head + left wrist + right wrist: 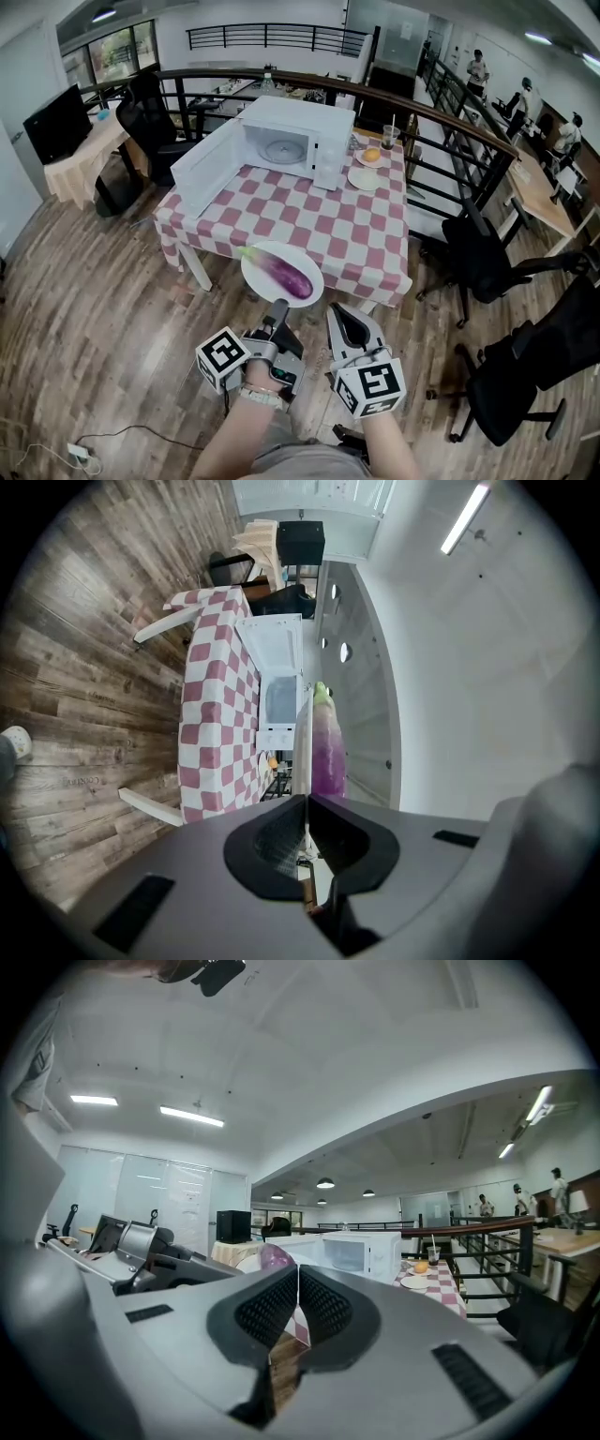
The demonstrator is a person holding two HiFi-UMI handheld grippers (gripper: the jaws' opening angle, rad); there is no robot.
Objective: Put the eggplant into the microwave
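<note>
A purple eggplant lies on a white plate held in the air just before the table's near edge. My left gripper is shut on the plate's near rim. In the left gripper view, rolled on its side, the plate shows edge-on with the eggplant on it, gripped by the left gripper. The white microwave stands at the table's far side with its door swung open to the left. My right gripper is shut with nothing in it, beside the left; its view shows the right gripper, the eggplant and the microwave.
The table has a red-and-white checked cloth. Right of the microwave are two small plates, one with orange food, and a cup. Black office chairs stand at the right and another chair at the far left. A cable lies on the floor.
</note>
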